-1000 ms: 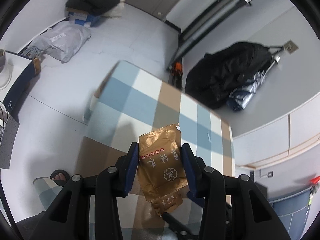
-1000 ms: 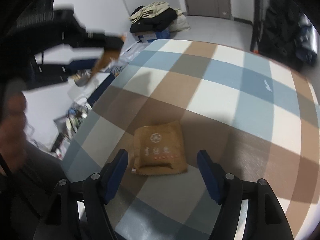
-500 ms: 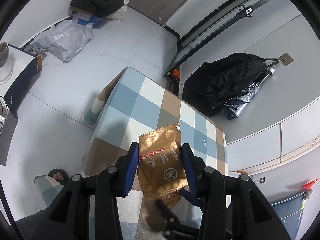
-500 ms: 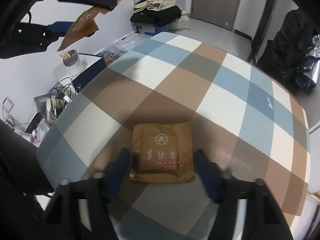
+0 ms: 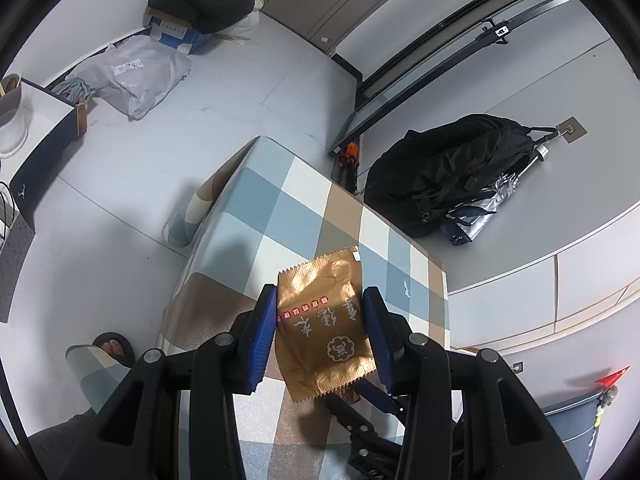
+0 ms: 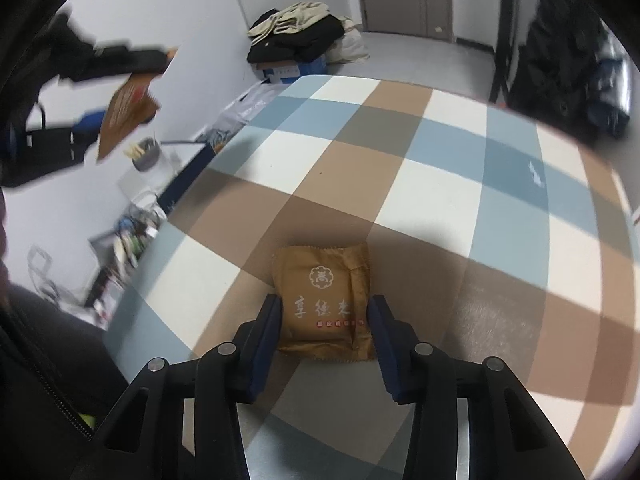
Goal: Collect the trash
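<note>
Left wrist view: the left gripper (image 5: 320, 326) pinches a gold snack wrapper (image 5: 326, 328) between its blue pads, holding it up in the air above the checked bench (image 5: 280, 216). Its grip looks the same as a second ago, but the bench has dropped farther below the camera and more grey floor (image 5: 120, 184) shows around it. A black backpack (image 5: 452, 168) leans by the wall beyond the bench, a pile of clothes (image 5: 204, 0) sits on boxes at the far side of the room, and a person's sandalled foot (image 5: 114, 348) shows at lower left.

Right wrist view: the right gripper (image 6: 325, 330) stands over a second gold wrapper (image 6: 324, 300), which lies flat on a brown square of the bench (image 6: 440, 184). Its jaws are closing; a second ago they stood well wide of the packet, and now the pads sit right at its two side edges, though whether they press on it yet cannot be told. The packet's right side has wrinkled. At upper left, blurred, the left gripper (image 6: 120, 92) hangs above the bench edge with the first wrapper (image 6: 124, 116) in it, lower and nearer than half a second ago.
</note>
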{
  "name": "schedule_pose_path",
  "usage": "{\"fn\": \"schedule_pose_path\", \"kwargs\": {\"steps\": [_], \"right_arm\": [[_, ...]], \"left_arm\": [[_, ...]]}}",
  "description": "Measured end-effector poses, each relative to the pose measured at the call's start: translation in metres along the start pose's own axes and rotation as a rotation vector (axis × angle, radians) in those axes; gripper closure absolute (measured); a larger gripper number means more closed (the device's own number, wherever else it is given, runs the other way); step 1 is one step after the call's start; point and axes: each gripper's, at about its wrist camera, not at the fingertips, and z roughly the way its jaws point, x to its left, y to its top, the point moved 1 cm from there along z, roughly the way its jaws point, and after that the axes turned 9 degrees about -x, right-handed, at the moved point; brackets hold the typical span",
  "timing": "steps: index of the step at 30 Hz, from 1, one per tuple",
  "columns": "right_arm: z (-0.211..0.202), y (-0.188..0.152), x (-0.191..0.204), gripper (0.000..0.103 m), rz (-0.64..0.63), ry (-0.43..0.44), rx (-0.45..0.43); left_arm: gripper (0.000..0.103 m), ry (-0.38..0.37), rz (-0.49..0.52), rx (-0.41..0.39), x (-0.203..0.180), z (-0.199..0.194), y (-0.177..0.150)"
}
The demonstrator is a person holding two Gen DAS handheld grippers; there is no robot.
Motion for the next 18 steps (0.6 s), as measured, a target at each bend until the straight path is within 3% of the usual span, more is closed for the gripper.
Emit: {"fn": "schedule_pose_path", "kwargs": {"steps": [8,16,17,18], "right_arm": [[-0.003,0.001,-0.031,0.063,0.251,0.146,0.004],[-0.006,-0.001,-0.04,0.07,0.33,0.194,-0.005],[-0.007,-0.001,-0.042,0.085,0.336,0.191,-0.007],[-0.007,-0.001,-0.045,0.092,0.347,0.19,-0.001]], "left_arm": [[0.065,-0.007,0.002,0.001,-0.002,-0.001,0.001],[0.065,-0.007,0.006,0.006,-0.004,0.001,0.0],[0.065,-0.007,0.007,0.006,-0.004,0.001,0.0],[0.065,-0.007,0.008,0.006,-0.004,0.001,0.0]]}}
